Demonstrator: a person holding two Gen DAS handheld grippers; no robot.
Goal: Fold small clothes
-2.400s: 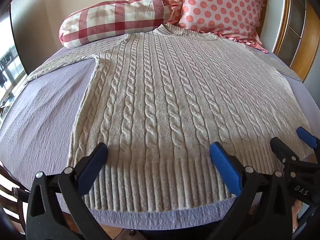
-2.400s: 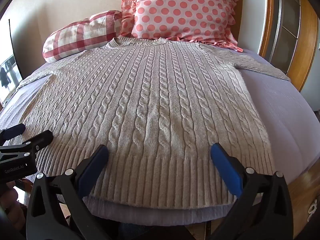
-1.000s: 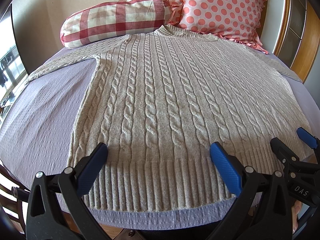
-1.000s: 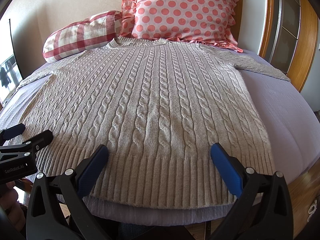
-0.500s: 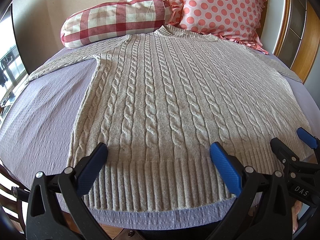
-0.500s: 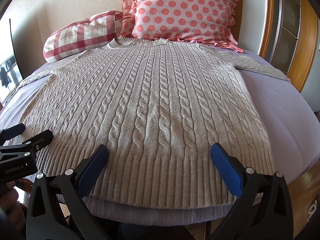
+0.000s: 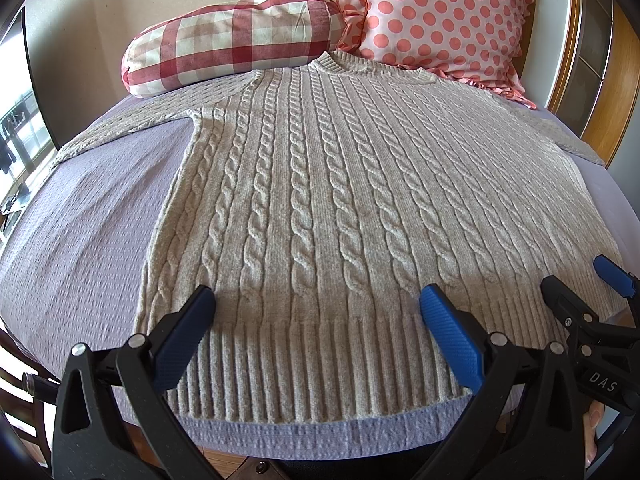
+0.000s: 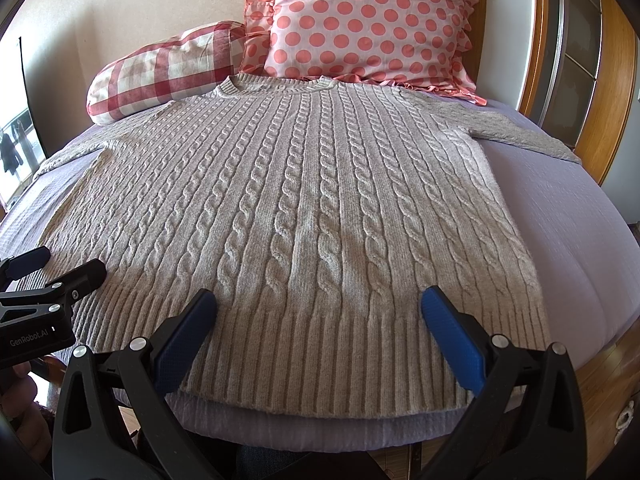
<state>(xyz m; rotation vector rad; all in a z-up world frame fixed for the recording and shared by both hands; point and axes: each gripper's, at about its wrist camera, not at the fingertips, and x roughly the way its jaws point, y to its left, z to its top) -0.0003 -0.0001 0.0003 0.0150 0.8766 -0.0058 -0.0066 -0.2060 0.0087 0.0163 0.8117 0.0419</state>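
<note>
Lilac textured bedding point(image 7: 80, 232) covers the bed, and behind it a cream wall and a wooden frame point(image 8: 616, 60) close the scene. On this cover lies a grey cable-knit sweater point(image 7: 340, 200), spread flat with its front up, the round neck toward the pillows and the ribbed hem point(image 8: 320, 360) at the near edge of the bed. Both sleeves are stretched out to the sides. At the head of the bed a red and white checked bolster point(image 7: 224, 44) rests just behind the left shoulder of the sweater, and beside it stands a pink cushion with coral dots point(image 8: 372, 20) and a ruffled border, just behind the neck.

The left gripper point(image 7: 316, 312) hovers low over the left part of the hem, its blue-padded fingers point(image 7: 448, 336) spread wide apart, with nothing between them. The right gripper point(image 8: 318, 312) is over the right part of the hem in the same way, jaws wide and not holding the knit. Whether the pads touch the wool, I cannot tell.

In the left wrist view the body of the right gripper shows white letters "DAS" point(image 7: 604, 382); the rest of the word is hidden. In the right wrist view the body of the left gripper carries the writing "GenRobot.AI" point(image 8: 28, 338).
</note>
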